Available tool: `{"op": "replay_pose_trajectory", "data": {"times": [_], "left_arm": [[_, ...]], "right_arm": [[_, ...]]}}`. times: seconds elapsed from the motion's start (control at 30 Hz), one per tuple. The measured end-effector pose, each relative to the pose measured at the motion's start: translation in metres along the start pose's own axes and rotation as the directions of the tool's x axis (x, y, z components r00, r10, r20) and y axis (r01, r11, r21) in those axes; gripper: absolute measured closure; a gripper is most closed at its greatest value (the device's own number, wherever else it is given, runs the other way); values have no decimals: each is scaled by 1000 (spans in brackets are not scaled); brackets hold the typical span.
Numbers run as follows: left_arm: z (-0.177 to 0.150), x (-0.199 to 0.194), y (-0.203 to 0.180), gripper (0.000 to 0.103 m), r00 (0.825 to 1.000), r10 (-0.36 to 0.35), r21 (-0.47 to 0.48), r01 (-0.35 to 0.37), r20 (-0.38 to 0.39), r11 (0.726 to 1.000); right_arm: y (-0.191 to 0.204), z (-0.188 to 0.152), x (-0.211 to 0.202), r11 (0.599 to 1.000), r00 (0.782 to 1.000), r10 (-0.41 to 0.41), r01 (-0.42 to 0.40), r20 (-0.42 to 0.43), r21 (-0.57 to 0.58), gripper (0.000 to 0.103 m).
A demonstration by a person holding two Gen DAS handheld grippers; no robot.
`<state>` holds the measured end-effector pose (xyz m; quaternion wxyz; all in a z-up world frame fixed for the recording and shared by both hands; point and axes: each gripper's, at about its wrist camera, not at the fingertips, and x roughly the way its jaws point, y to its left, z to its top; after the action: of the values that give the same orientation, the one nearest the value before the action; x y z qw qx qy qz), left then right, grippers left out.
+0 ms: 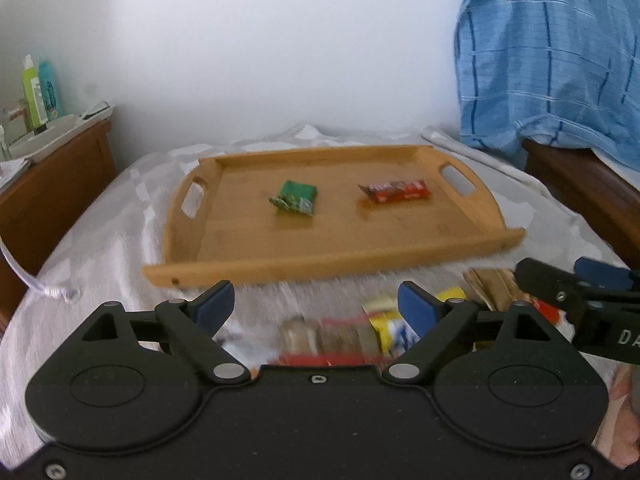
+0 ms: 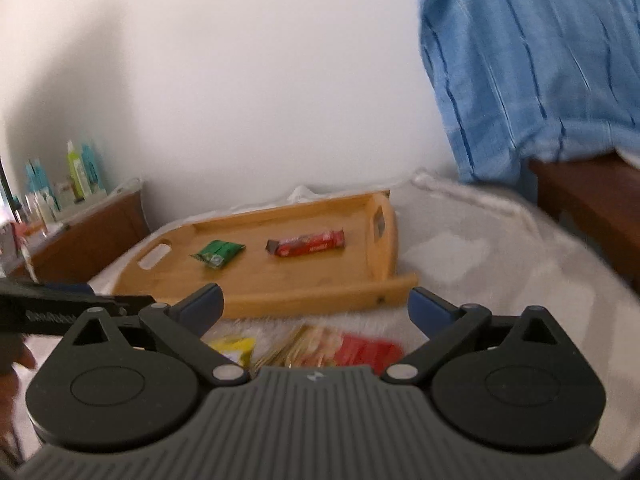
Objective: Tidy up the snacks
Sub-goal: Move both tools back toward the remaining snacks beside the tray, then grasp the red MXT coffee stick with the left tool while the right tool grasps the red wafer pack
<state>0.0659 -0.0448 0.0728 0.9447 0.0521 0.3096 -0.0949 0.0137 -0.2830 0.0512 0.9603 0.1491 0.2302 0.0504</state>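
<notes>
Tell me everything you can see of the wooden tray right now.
The wooden tray is light, bamboo-looking, rectangular, with a low raised rim and a cut-out handle at each short end. It lies flat on the pale bedcover. Inside, apart from each other, lie a green packet and a red packet. Neither gripper touches it.

Smooth wooden tray (bamboo-like), glossy wrappers

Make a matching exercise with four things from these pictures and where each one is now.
Things:
1. green packet
2. red bar
3. yellow packet
4. bottles

Places:
A. on the blanket, in front of the tray
B. on the side cabinet by the wall
C. in the tray, near its right handle
D. in the tray, nearer its left handle

Pairs: 1-D, 2-C, 3-A, 4-B
</notes>
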Motion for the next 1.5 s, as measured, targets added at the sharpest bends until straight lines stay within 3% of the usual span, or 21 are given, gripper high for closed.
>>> {"op": "replay_pose_trajectory", "data": {"times": [0.27, 0.5, 0.67, 0.8, 0.97, 1.27, 1.37, 1.5], "left_arm": [[-26, -22, 0, 13, 1000, -26, 26, 26, -16, 999], [-36, -22, 1, 11, 998, -49, 45, 51, -49, 998], [-38, -14, 2, 10, 994, -70, 22, 72, -83, 997], [-38, -8, 5, 7, 991, -99, -38, 97, -88, 995], [-37, 2, 7, 5, 994, -59, -77, 51, -97, 996], [-36, 19, 6, 6, 992, -65, -142, 48, -112, 989], [-35, 23, 4, 9, 992, -63, -163, 45, -106, 986], [-33, 24, 4, 39, 994, -51, -186, 32, -94, 982]], "right_arm": [[11, -25, -30, 999, 998, -42, 41, -36, -17, 0], [17, -41, -28, 993, 981, -114, 107, -154, -52, 0], [19, -46, -18, 987, 970, -148, 133, -191, -89, 0], [22, -49, -10, 985, 967, -153, 134, -203, -105, 0], [32, -54, -3, 979, 966, -153, 121, -209, -162, 0], [44, -58, 2, 975, 970, -102, 54, -220, -215, 0], [46, -58, 1, 975, 971, -91, 42, -220, -220, 0], [45, -57, 0, 977, 974, -84, 39, -210, -208, 6]]}}
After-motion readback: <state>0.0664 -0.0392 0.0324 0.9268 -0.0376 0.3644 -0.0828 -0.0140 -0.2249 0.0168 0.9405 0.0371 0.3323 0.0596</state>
